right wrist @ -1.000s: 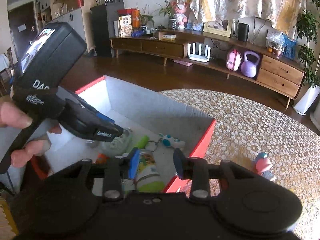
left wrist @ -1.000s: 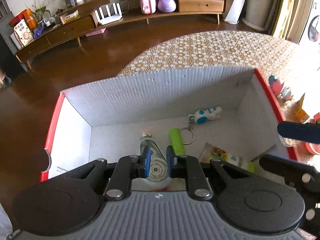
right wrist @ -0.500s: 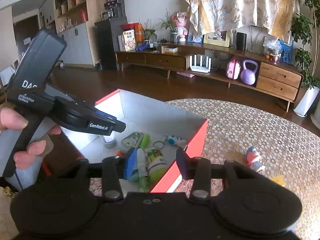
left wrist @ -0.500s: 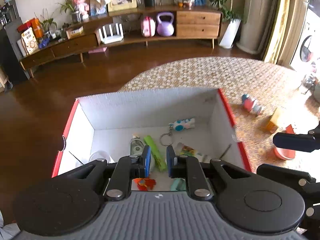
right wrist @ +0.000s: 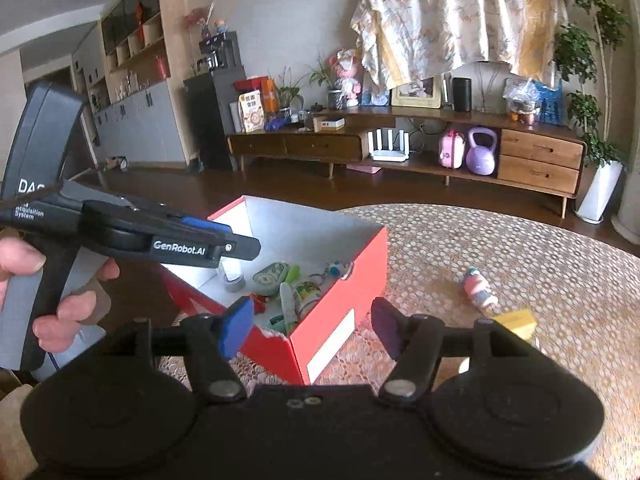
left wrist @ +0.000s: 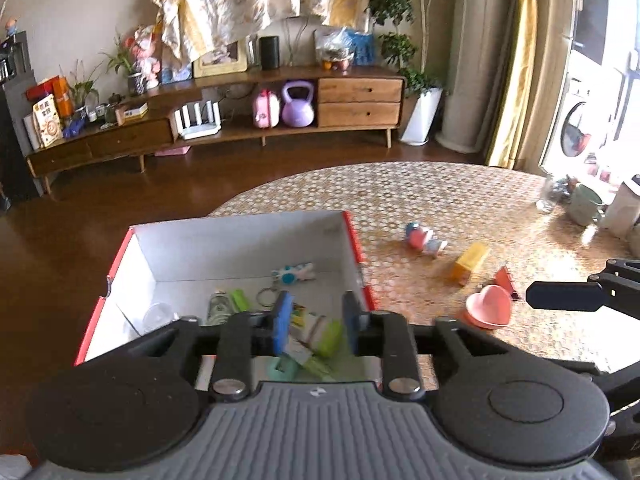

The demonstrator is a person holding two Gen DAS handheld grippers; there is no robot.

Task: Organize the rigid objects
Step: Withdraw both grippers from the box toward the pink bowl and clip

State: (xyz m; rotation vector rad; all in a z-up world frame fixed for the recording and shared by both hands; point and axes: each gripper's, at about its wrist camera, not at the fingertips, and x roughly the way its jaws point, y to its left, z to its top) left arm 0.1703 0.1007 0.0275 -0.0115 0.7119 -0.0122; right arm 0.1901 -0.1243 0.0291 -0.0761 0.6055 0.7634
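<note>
Now the left gripper [left wrist: 316,326] hangs above the near end of the red cardboard box [left wrist: 356,240], its blue-padded jaws having just been opening and standing a little apart with nothing pinched between them; the items seen through the gap lie below on the box floor. Inside the box are a green-capped bottle [left wrist: 320,330], a roll of tape [left wrist: 219,308], a green stick [left wrist: 240,300], a key ring [left wrist: 265,296] and a small blue-and-white toy [left wrist: 292,273] near the far wall. The right gripper [right wrist: 312,330] is held over the box's near corner, its jaws also just opened wider, well apart and empty. The box sits at the left edge of the round table [left wrist: 460,200], which wears a patterned cloth. Still out on the table, to the right of the box, are a pink-and-blue toy figure [left wrist: 424,239], a yellow block [left wrist: 470,262], a pink heart-shaped dish [left wrist: 488,306] and a small red piece [left wrist: 505,279] just behind the dish. A person's hand [right wrist: 48,284] grips the left tool's handle in the right wrist view.
</note>
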